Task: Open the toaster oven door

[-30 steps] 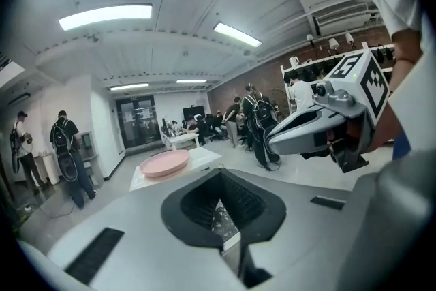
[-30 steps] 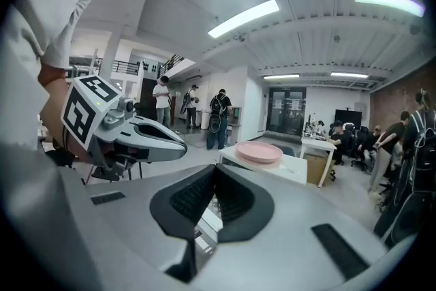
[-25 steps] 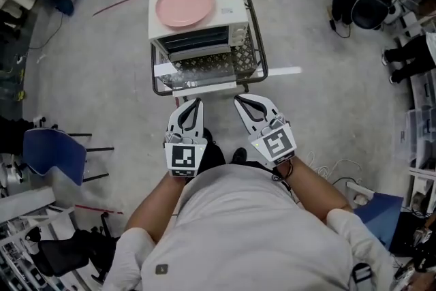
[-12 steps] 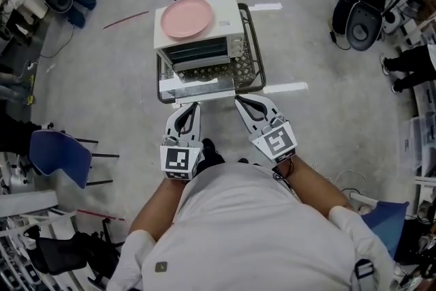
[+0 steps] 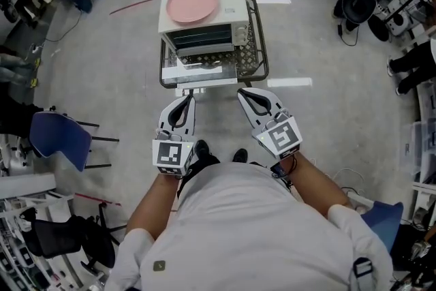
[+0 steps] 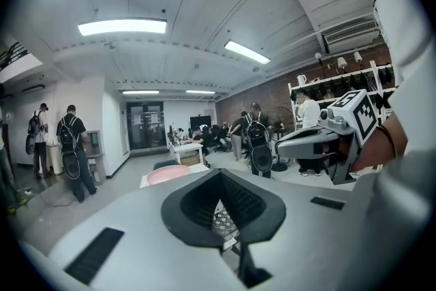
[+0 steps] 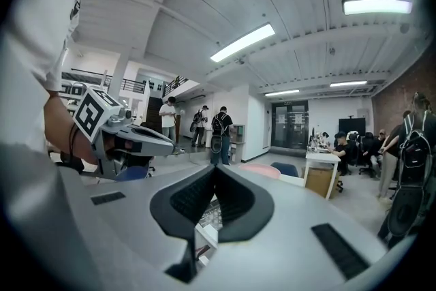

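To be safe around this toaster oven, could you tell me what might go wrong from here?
The pink plate lies on top of the toaster oven; a tug could slide it off. The oven stands on a wire cart, which a pull might shift. The left tongs and right tongs are both shut, so they cannot grip anything yet.

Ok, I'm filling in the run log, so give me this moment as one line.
left gripper shut, empty | right gripper shut, empty | both short of toaster oven | pink plate on top
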### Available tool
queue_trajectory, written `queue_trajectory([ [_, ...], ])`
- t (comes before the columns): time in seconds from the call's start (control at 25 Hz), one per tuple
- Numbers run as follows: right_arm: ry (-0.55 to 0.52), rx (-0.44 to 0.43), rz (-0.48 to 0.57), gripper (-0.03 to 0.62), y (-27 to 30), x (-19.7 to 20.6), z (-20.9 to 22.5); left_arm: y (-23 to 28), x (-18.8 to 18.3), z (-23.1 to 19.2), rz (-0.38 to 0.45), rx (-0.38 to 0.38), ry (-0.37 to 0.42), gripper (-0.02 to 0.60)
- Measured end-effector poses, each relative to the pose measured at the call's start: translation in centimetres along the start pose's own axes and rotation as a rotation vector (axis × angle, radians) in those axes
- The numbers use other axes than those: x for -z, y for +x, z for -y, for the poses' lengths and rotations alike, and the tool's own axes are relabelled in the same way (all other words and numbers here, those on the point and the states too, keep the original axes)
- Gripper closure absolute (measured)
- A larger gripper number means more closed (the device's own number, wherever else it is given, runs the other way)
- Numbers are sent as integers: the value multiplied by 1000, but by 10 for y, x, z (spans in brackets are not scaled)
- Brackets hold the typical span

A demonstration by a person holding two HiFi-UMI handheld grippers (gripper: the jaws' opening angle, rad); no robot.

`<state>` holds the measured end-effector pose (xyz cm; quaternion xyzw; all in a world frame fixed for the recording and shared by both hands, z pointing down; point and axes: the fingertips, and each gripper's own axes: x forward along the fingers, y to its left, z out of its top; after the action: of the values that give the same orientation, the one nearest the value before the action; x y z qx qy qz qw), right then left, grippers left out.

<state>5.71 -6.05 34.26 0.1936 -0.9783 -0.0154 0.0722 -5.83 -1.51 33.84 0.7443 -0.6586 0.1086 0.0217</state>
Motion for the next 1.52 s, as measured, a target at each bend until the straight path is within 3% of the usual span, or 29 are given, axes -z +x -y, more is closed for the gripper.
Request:
queue_trajectory([
  [0.32, -7, 12, -2, 576, -9, 0, -21, -23, 2, -2, 4, 24, -1, 566],
  [0.52, 45, 38, -23, 576, -17, -2, -45, -45, 4, -5, 7, 74, 11, 566],
  [1.08, 10, 73, -17, 576, -21, -18, -159, -152, 18, -35, 35, 173, -30, 566],
  [1.52, 44, 109, -56, 577, -23, -22, -254, -231, 28, -52, 66, 252, -62, 566],
])
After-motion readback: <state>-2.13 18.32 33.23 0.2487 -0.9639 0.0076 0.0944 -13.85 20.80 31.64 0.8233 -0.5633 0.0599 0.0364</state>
